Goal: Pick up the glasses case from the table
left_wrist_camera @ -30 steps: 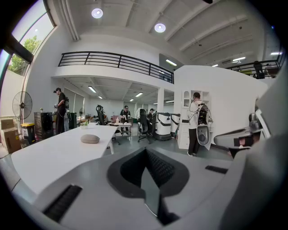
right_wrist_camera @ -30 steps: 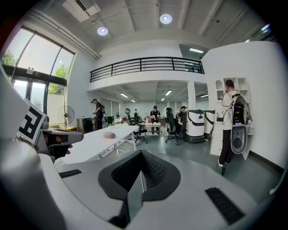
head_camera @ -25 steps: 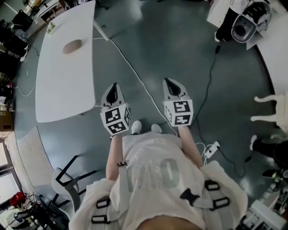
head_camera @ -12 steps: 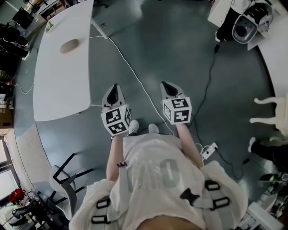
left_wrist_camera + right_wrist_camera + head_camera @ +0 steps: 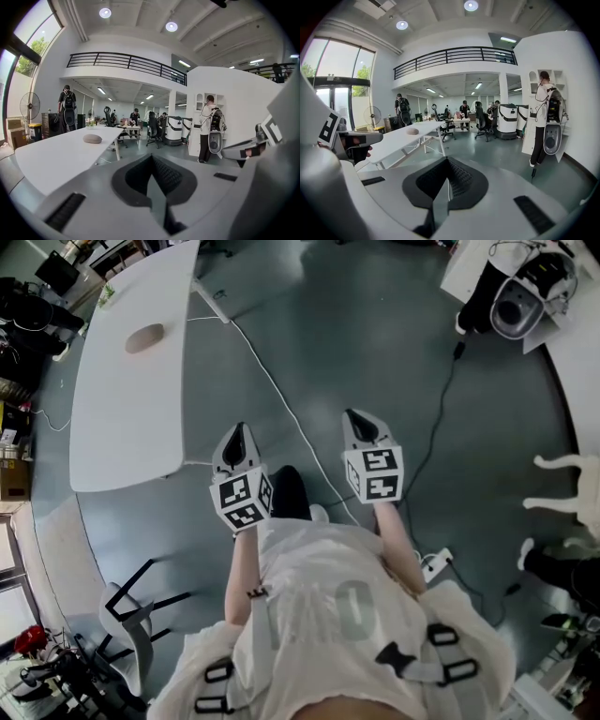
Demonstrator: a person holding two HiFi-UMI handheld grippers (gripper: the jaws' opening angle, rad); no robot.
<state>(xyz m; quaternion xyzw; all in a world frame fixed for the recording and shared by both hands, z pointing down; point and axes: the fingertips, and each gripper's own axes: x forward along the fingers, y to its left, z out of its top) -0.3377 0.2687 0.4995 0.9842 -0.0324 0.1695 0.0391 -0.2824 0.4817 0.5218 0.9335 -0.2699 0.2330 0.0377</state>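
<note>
White left gripper (image 5: 237,430) and right gripper (image 5: 356,418) point forward side by side, jaws together, far from the glasses case (image 5: 144,337).

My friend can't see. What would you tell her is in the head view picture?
Seen from above, a person in a pale shirt holds a left gripper and right gripper, both shut and empty, out over a grey floor. A tan oval glasses case lies on the long white table at upper left, well away from both grippers.
</note>
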